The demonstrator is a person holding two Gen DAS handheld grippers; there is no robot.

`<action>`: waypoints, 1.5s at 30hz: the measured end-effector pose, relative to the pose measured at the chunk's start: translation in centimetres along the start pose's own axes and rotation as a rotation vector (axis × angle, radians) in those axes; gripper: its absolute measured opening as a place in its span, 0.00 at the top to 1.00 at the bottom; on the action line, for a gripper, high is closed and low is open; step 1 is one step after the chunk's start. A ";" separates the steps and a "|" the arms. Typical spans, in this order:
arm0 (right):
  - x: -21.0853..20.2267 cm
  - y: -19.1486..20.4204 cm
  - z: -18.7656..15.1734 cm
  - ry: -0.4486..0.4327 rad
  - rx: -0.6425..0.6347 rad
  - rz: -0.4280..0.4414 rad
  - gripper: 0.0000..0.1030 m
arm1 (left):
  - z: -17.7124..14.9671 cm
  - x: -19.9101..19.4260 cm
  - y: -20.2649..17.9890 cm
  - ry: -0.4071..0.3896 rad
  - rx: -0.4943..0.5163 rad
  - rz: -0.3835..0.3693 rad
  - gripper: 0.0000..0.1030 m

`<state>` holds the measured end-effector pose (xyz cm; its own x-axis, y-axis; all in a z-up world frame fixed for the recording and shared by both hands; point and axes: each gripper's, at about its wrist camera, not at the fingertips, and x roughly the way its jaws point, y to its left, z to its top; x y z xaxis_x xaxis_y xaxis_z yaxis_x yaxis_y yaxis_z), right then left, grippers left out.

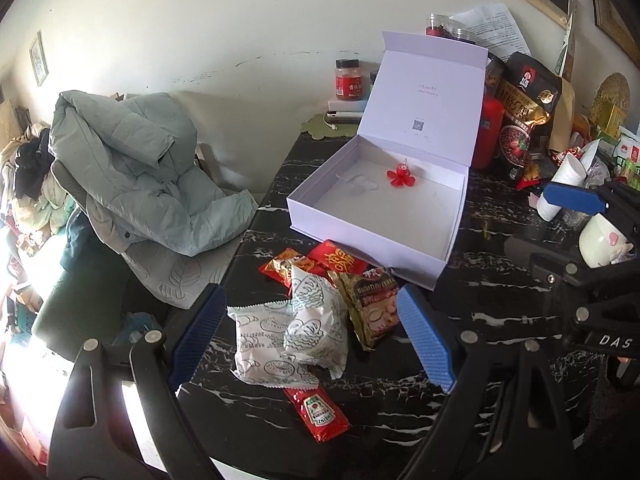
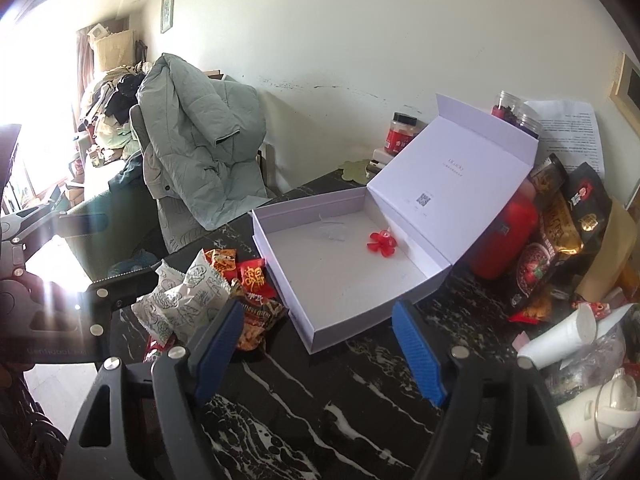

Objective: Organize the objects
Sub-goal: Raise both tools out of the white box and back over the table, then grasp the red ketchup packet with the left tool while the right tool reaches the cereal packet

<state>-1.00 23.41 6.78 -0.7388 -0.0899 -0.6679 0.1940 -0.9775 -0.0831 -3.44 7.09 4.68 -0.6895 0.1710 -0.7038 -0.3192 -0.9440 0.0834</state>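
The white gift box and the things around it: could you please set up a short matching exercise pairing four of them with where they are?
Things:
1. red flower ornament
2. ketchup sachet
3. white patterned packets
4. red-labelled jar

Places:
A. on the table between the left hand-held gripper pads
B. by the wall, behind the box
C. inside the open white gift box
D. nearest the camera, in front of the packets

Pairs: 1-C, 2-D, 3-A, 4-B
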 end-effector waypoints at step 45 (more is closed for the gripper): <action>7.1 6.6 -8.9 0.133 -0.031 0.260 0.25 | -13.4 6.2 2.6 0.212 -0.201 -0.126 0.15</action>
<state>0.80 18.05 -5.13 -0.5715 -0.3086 -0.7604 0.3867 -0.9185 0.0821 0.20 1.90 -8.90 -0.4951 0.2478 -0.8328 -0.2446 -0.9594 -0.1401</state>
